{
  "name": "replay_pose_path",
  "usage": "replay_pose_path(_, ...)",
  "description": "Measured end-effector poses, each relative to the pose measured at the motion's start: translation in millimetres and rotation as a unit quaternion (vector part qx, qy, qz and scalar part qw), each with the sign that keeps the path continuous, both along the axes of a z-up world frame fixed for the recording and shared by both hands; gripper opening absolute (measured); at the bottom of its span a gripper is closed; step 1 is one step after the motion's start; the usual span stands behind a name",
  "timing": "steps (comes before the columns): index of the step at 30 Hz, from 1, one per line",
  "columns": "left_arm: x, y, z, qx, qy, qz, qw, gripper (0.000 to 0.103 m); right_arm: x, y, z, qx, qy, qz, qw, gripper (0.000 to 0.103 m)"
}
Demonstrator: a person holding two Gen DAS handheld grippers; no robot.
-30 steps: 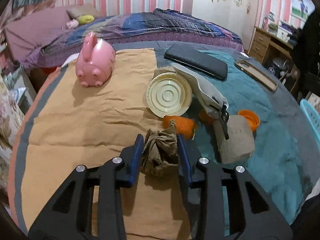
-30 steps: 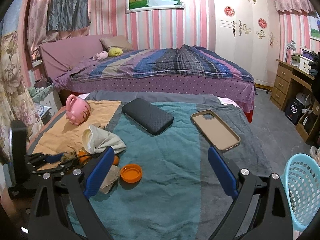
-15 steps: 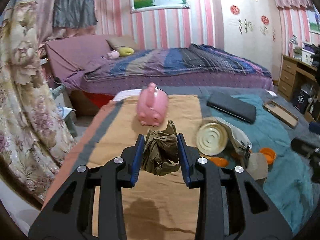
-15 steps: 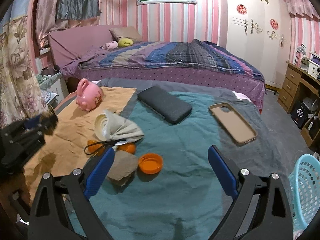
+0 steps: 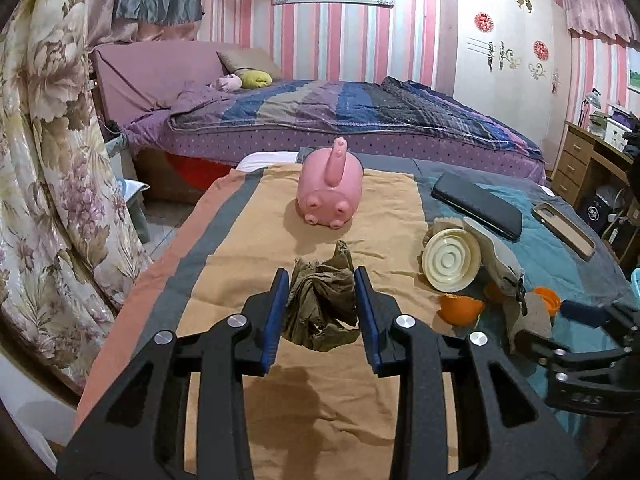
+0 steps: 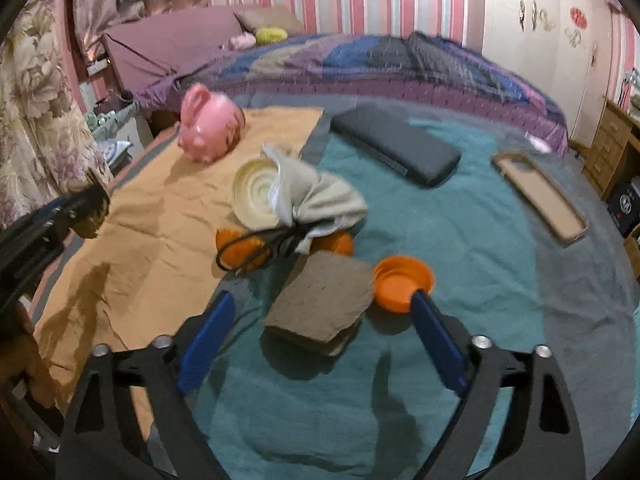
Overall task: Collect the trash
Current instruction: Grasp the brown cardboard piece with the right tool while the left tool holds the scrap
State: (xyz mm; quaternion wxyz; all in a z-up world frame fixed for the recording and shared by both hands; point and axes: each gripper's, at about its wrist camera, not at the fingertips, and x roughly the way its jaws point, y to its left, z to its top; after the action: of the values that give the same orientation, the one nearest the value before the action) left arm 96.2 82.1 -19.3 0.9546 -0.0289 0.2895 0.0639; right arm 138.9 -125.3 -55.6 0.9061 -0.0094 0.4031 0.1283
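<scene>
My left gripper (image 5: pixel 321 300) is shut on a crumpled brown paper wad (image 5: pixel 322 309) and holds it above the orange cloth (image 5: pixel 248 264); its shadow falls on the cloth below. My right gripper (image 6: pixel 320 336) is open and hangs low over the teal cloth, its fingers on either side of a brown cardboard piece (image 6: pixel 320 300). An orange lid (image 6: pixel 402 282) lies beside the right fingertip. Orange peel pieces (image 6: pixel 240 250) lie under a black cord. The left gripper with the wad shows at the left edge of the right wrist view (image 6: pixel 86 210).
A pink piggy bank (image 5: pixel 330 194), a cream round lid (image 5: pixel 450 260) with a grey cloth pouch (image 6: pixel 320 200), a black case (image 6: pixel 394 144) and a tan phone case (image 6: pixel 540 196) lie on the table. A bed stands behind; a blue basket edge (image 5: pixel 635 280) shows at the right.
My left gripper has lifted the brown wad off the cloth and drawn back. My right gripper has moved down and forward until it straddles the cardboard piece.
</scene>
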Motion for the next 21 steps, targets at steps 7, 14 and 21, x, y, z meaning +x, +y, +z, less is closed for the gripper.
replay_pose_path(7,-1,4,0,-0.009,0.0,0.003,1.0,0.032,5,14,-13,-0.014,0.016,0.004,1.0,0.055)
replay_pose_path(14,-1,3,0,-0.009,-0.001,-0.001,1.0,0.032,0,6,-3,0.002,0.005,0.016,1.0,0.047)
replay_pose_path(21,-1,-8,5,-0.008,-0.007,-0.013,0.9999,0.032,-10,-14,17,0.008,-0.026,0.009,1.0,0.047)
